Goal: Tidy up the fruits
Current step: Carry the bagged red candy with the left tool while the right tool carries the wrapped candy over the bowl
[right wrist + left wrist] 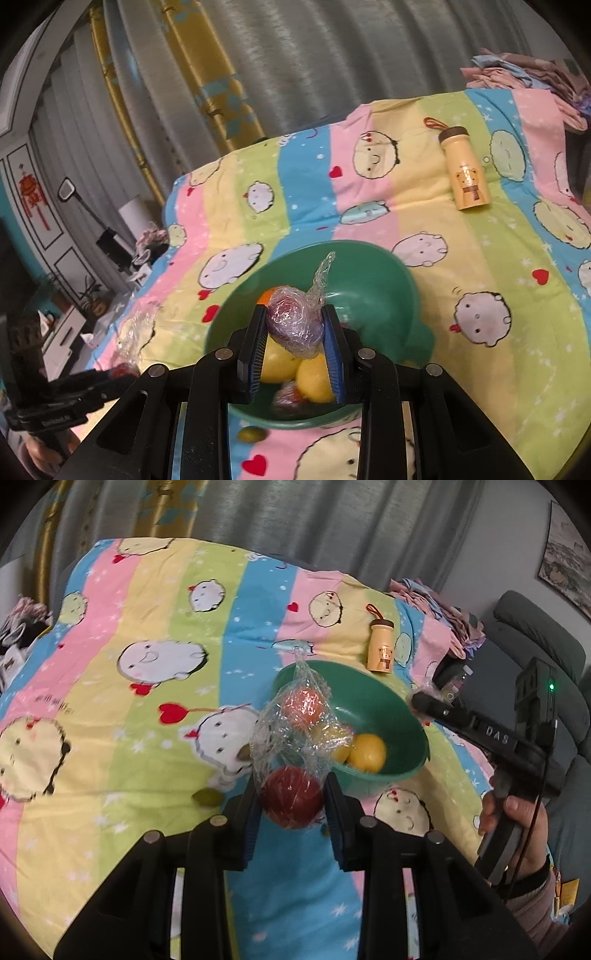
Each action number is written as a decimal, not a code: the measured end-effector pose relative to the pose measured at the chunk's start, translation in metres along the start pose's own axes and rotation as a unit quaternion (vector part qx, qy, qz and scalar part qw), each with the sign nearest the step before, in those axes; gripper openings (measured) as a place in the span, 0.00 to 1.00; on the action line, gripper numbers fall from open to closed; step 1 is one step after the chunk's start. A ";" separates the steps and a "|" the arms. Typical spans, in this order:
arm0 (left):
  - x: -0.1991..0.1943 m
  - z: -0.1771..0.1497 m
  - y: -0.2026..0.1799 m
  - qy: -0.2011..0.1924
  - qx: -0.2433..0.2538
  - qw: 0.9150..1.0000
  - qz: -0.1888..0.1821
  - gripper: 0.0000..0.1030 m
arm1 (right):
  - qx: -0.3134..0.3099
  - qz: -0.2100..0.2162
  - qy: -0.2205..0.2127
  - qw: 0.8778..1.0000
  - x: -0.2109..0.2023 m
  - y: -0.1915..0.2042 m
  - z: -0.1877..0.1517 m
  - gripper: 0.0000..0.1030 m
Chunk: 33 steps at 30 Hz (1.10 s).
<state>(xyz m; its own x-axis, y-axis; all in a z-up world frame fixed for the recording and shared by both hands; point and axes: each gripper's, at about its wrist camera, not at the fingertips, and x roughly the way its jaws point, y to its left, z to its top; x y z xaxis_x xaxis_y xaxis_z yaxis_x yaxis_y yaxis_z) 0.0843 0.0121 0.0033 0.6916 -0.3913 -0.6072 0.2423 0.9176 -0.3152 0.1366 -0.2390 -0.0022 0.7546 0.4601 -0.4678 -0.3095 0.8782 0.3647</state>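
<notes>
Two wrapped fruits are held at the green bowl (388,716) on the bed.
A red fruit (291,801) trailing plastic wrap (295,731) is clamped in the left tool (291,805) just in front of the bowl; a wrapped purple fruit (295,325) is gripped by the right tool (295,332) above it. Yellow fruits (314,380) are seen inside, a yellow bottle (467,173) beyond.

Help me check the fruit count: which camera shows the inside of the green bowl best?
The right wrist view: it looks down into the green bowl, showing yellow fruits and an orange one behind. In the left wrist view the bowl sits side-on, partly behind crinkled plastic wrap.
</notes>
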 end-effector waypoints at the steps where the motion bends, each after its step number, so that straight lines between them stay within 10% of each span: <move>1: 0.005 0.006 -0.004 0.001 0.002 1.000 -0.004 0.31 | 0.001 0.000 0.000 1.000 0.001 -0.002 0.001 0.30; 11: 0.062 0.057 -0.036 0.038 0.015 0.999 -0.029 0.31 | -0.019 -0.041 0.013 0.999 0.008 -0.011 0.002 0.30; 33: 0.178 0.090 -0.072 0.113 0.102 0.987 0.051 0.31 | -0.100 -0.145 0.054 0.983 0.035 -0.002 -0.009 0.30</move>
<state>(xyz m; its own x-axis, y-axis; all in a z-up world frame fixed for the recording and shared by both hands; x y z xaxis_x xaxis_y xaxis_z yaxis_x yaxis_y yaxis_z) 0.2515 -0.1171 -0.0162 0.5559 -0.2806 -0.7825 0.3265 0.9394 -0.1049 0.1587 -0.2234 -0.0270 0.7655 0.1878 -0.6154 -0.2050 0.9778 0.0433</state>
